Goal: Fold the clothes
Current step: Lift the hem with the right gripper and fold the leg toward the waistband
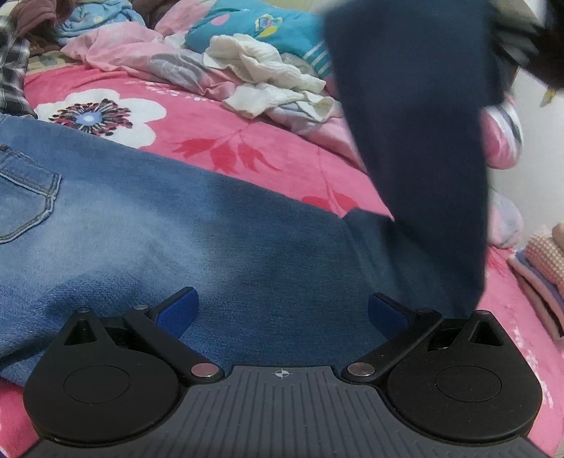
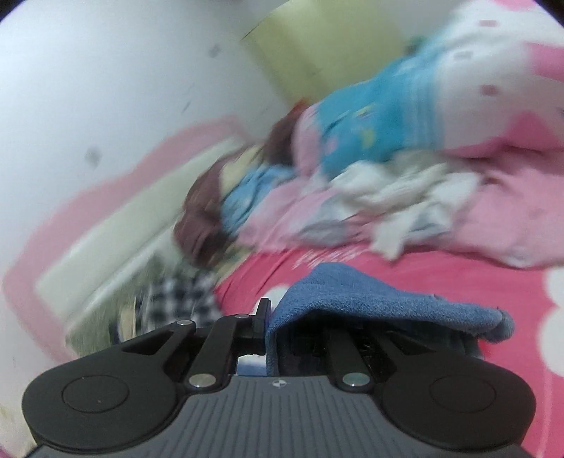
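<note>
Blue jeans (image 1: 148, 225) lie flat across the pink flowered bedspread (image 1: 246, 141), a back pocket at the left. My left gripper (image 1: 282, 311) hovers just over the denim, open, its blue pads (image 1: 176, 311) wide apart with nothing between them. One jeans leg (image 1: 416, 134) rises steeply at the right, dark and blurred, lifted toward the top right corner. In the right wrist view my right gripper (image 2: 269, 319) is shut on the end of that denim leg (image 2: 370, 299), which drapes over its right finger and hides it. That view is tilted and blurred.
A heap of unfolded clothes sits at the back: white knit (image 1: 268, 70), pink sheet (image 1: 134, 49), turquoise patterned fabric (image 1: 253, 28), checked shirt (image 1: 12, 67). Folded items (image 1: 543, 271) are stacked at the right edge. A white wall (image 2: 105, 88) stands behind the bed.
</note>
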Demonstrator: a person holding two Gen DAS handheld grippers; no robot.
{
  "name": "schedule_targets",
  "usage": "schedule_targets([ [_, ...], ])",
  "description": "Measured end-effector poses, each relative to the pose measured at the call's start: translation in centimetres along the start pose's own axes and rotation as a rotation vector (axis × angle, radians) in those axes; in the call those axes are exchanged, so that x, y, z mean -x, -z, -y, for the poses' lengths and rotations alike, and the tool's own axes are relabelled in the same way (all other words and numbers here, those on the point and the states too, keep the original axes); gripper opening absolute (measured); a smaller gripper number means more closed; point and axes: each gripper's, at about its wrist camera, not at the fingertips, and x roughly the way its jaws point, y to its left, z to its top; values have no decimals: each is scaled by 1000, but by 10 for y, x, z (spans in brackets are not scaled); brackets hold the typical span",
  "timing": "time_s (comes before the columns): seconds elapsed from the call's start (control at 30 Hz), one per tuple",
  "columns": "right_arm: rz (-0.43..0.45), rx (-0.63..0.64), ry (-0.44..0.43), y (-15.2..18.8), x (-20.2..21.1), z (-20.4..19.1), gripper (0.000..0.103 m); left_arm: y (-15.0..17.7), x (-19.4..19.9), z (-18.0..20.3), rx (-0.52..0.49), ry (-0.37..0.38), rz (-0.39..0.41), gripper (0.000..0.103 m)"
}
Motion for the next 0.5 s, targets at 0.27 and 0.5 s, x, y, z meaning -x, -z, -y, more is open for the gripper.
schedule_targets([
  [0.27,-236,399,-53,28,-128,-103,10,5,1,2,-8,-10,21,103],
  [0.5,-583,920,35,118,-215,-189,37,9,2,5,-41,-24,29,103],
])
